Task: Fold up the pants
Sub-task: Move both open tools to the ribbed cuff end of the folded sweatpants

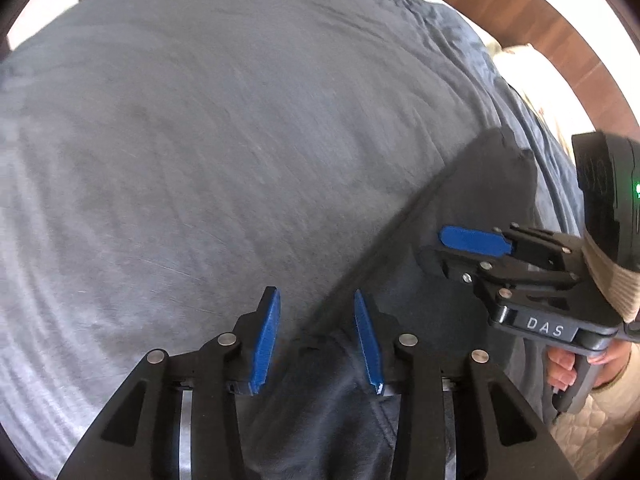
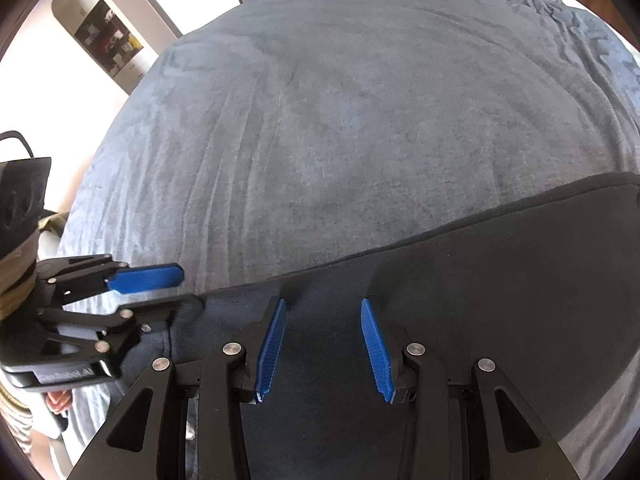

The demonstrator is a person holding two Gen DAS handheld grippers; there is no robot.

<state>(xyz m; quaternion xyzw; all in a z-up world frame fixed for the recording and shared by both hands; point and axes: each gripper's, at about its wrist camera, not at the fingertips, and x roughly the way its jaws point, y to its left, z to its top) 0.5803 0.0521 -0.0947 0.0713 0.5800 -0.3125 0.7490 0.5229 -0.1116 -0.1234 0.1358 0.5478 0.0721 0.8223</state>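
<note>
Both grippers stand with jaws spread wide over the dark pants [image 2: 460, 280], gripping nothing: the left gripper [image 1: 316, 300] at one end, the right gripper [image 2: 324, 308] mid-fabric. The pants lie on a grey-blue bedspread [image 2: 360, 120].

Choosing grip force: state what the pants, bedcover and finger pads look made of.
Pants: dark, matte, soft knit or fleece by the look; fuzzy surface, corded edge seam.
Bedcover: blue-grey brushed fabric, maybe velour; stroke marks show in the nap.
Pads: blue ribbed plastic, probably printed.
</note>
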